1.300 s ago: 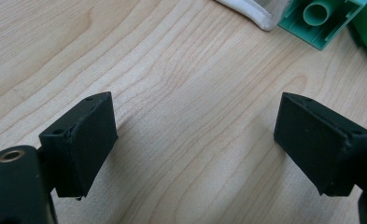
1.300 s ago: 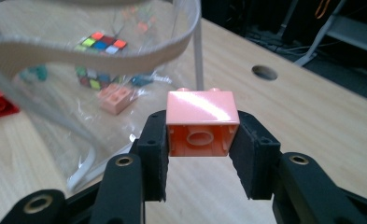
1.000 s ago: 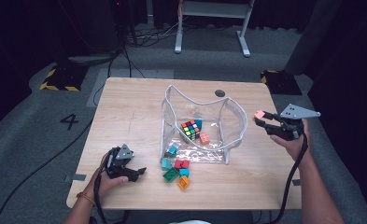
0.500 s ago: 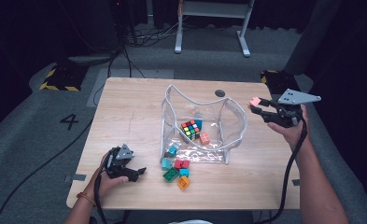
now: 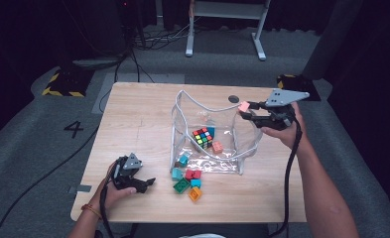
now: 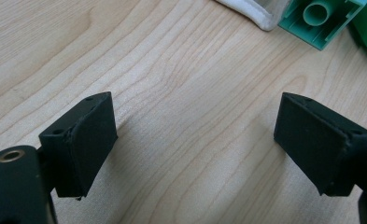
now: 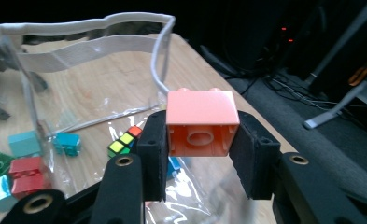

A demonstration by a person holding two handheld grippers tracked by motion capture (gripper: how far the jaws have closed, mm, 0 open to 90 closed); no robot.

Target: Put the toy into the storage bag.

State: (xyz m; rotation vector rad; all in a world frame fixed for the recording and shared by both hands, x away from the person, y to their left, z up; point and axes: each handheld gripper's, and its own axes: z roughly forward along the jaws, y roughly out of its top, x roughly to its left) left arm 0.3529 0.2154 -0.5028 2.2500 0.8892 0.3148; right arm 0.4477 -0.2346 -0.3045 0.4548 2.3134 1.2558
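Note:
A clear bag [image 5: 182,124] with white trim stands open mid-table, and a colour cube [image 5: 201,137] and an orange brick [image 5: 217,147] lie inside it. My right gripper [image 5: 247,111] hangs at the bag's right rim, shut on a pink brick [image 5: 243,106]. In the right gripper view the pink brick [image 7: 202,123] sits hollow side toward the camera between both pads [image 7: 154,154], above the bag [image 7: 92,44]. My left gripper [image 5: 145,182] rests on the table at the front left, open. Its jaws [image 6: 195,140] hold nothing, with bare wood between them.
Loose teal, red, green and orange bricks [image 5: 187,179] lie in front of the bag; a green brick [image 6: 319,21] shows past my left jaws. A black round cap [image 5: 233,99] sits in the tabletop behind the bag. A white frame [image 5: 227,25] stands on the floor beyond.
My right gripper has carried the pink brick up and leftward, from beside the bag to its right rim. The left gripper has stayed put.

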